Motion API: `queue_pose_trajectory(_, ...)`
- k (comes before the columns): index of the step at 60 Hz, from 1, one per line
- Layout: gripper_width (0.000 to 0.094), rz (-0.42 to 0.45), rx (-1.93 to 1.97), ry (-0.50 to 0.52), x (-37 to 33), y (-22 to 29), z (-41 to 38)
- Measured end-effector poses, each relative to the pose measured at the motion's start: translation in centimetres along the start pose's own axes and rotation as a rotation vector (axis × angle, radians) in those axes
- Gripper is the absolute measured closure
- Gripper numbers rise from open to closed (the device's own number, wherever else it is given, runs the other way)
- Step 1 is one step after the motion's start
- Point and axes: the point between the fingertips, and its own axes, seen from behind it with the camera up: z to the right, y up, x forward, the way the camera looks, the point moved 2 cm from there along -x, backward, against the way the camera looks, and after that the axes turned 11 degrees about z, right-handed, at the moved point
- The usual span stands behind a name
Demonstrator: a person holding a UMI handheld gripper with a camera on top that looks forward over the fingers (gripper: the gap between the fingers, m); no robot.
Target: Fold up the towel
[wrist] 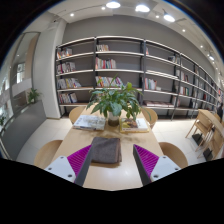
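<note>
Two-finger handheld gripper point(106, 160): spread wide, holding nothing; magenta inner pads point(78, 158) visible on both fingers, left at 7 o'clock and right at 5 o'clock of the towel.

Dark grey, soft-looking folded cloth towel point(105, 151): lay flat on the table, between the fingers and just ahead of the tips, gap at either side, touched by neither pad. Roughly square outline, far edge toward 12 o'clock. Judged light, limp and non-fragile; likely to sag and drape once lifted, not to slip from rubbery pads. Best taken by a near edge or near corner, pinched through all layers so the stack would not slide apart; a grip at mid-cloth judged likely to bunch it.

Pale wooden tabletop point(70, 140): long, ran from the fingers toward 12 o'clock.

Green leafy potted plant point(116, 101): stood at 12 o'clock beyond the towel, well apart from it.

Open white book or papers point(89, 122): at 11 o'clock of the towel, near the plant.

Light wooden chairs point(174, 152): around the table, at 3 and 9 o'clock.

Tall grey bookshelves point(120, 70): along the far wall, at 12 o'clock.

Pose of gripper: held low and close over the near table end, fingers pointed forward and slightly downward along the table; holder's hand not in view.
</note>
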Motion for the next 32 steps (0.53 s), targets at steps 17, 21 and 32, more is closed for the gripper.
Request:
queue_pose_trajectory(17, 0.0122, -0.036, -0.041, -0.029, -6.9, -2.5, -0.1)
queue_pose_trajectory(21, 0.0122, -0.031, -0.044, -0.027, -7.9, -2.4, -0.5)
queue_pose_trajectory(32, 0.0122, -0.017, -0.038, -0.023, -9.7, -2.1, -1.2)
